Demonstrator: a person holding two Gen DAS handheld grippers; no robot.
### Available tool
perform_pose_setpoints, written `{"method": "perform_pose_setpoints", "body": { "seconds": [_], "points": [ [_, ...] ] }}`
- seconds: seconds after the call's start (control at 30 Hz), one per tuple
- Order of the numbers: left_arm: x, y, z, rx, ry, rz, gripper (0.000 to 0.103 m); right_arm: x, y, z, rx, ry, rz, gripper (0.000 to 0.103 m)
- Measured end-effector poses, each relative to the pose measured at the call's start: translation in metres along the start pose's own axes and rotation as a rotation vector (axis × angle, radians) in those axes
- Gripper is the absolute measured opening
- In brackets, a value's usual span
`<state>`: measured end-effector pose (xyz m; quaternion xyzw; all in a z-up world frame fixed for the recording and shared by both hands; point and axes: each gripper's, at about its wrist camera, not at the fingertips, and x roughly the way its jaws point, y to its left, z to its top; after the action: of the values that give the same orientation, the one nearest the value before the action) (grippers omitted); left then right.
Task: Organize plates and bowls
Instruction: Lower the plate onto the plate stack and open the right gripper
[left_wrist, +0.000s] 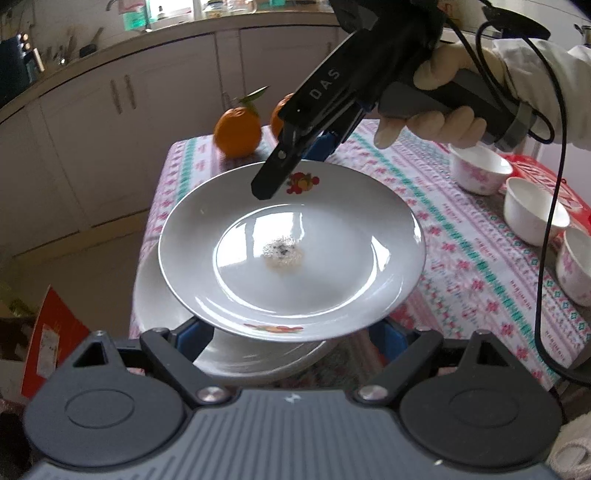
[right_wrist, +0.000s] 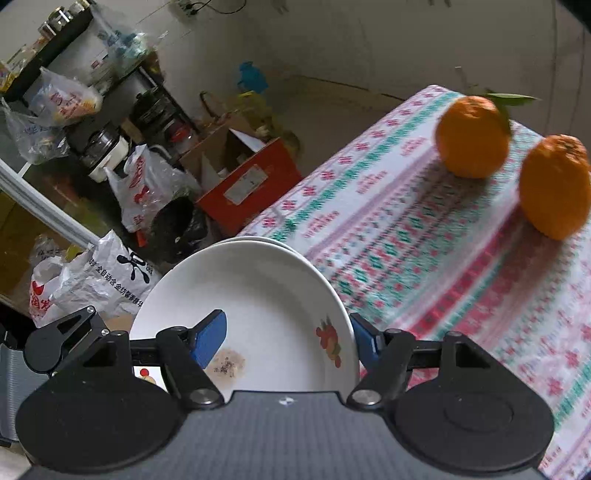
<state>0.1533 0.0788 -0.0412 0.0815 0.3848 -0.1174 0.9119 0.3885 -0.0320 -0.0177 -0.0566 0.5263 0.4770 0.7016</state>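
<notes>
The plate (left_wrist: 291, 254) with a fruit print and a speck of residue at its middle is hanging tilted over the near-left corner of the patterned tablecloth (left_wrist: 461, 236), above another plate (left_wrist: 236, 354). The right gripper (right_wrist: 288, 339) is grasping its far rim, one blue pad inside the dish and one outside. The left gripper (left_wrist: 291, 332) is grasping the near rim. Only the left view is showing three small bowls (left_wrist: 480, 170) at the right and a gloved hand (left_wrist: 443, 92); the right view alone is showing floor bags (right_wrist: 110, 273) beyond two oranges (right_wrist: 472, 136).

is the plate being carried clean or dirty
Dirty: the lifted plate has a speckled brownish residue patch at its centre, seen from both wrist views.
</notes>
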Motion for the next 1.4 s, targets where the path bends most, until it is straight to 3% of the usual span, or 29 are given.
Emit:
{"method": "perform_pose_setpoints", "body": {
  "seconds": [0.77,1.4],
  "points": [
    [-0.009,0.019,-0.017,-0.064,0.012,-0.018,0.09,0.027,0.03,0.01,-0.046,0.038,-0.027,0.077],
    [-0.007,0.031,-0.02,-0.092,0.01,-0.032,0.091,0.038,0.029,0.008,-0.019,0.061,-0.05,0.077]
  ]
}}
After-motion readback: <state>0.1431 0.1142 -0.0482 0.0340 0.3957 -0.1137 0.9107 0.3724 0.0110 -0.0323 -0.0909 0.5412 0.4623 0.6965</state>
